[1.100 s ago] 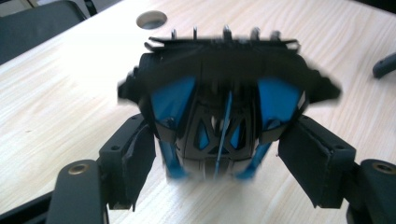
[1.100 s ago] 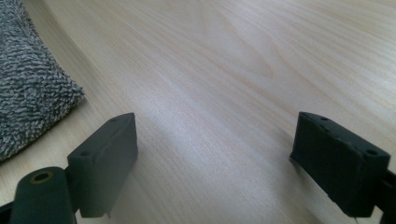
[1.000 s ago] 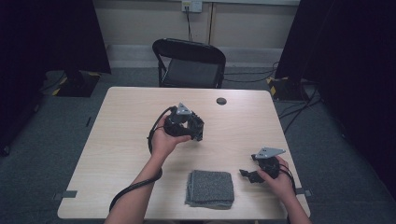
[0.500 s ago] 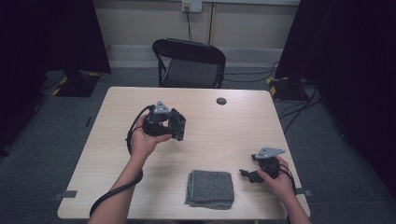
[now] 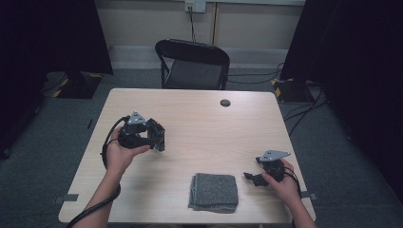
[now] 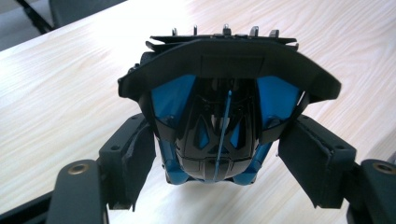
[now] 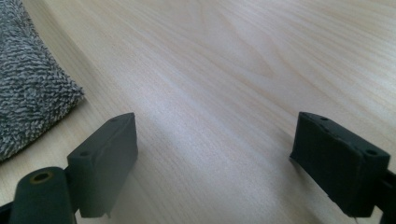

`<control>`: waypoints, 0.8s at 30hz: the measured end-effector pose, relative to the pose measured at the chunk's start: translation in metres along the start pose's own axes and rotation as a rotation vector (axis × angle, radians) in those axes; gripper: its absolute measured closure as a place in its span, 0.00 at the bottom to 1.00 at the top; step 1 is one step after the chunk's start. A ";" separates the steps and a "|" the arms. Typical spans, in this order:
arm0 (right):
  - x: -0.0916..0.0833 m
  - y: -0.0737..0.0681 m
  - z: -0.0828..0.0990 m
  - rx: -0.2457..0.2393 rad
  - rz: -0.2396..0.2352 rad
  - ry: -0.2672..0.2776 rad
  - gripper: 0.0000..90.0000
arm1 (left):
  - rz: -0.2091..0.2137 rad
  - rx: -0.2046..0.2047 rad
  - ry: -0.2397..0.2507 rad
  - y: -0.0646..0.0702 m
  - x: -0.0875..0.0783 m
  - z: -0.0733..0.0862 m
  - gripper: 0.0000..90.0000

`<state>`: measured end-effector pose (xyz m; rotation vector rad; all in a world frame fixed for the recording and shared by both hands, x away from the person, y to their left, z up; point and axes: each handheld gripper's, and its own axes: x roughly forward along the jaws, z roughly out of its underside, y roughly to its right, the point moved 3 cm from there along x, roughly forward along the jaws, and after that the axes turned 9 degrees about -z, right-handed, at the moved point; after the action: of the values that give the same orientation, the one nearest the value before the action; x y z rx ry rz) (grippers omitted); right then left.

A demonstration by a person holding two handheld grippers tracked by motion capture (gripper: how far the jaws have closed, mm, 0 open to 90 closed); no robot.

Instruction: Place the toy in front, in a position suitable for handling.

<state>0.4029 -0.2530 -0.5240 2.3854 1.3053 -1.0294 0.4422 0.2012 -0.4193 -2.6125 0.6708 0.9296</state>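
While gripped (image 6: pixel 219 186): black-and-blue toy (image 6: pixel 219 116)

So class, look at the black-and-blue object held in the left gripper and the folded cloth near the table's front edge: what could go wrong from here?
1. The glossy, rounded black-and-blue object sits between the left gripper pads with its bulk sticking out beyond them; it might slip or twist.
2. The grey cloth lies close to the table front edge; a nudge could push it off.
3. The right gripper, open, rests beside the cloth and could snag it.
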 end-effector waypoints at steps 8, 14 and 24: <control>0.000 0.000 0.000 -0.001 0.000 0.000 0.15 | -0.004 -0.008 -0.043 -0.007 0.004 0.012 0.30; 0.000 0.000 0.000 0.000 0.001 0.000 0.15 | 0.007 -0.024 -0.030 -0.006 0.013 0.008 0.31; 0.000 0.000 0.000 0.000 0.000 0.000 0.15 | 0.004 -0.016 -0.024 -0.003 0.030 -0.001 0.30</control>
<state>0.4029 -0.2530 -0.5240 2.3851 1.3054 -1.0292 0.4648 0.1929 -0.4376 -2.6108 0.6649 0.9701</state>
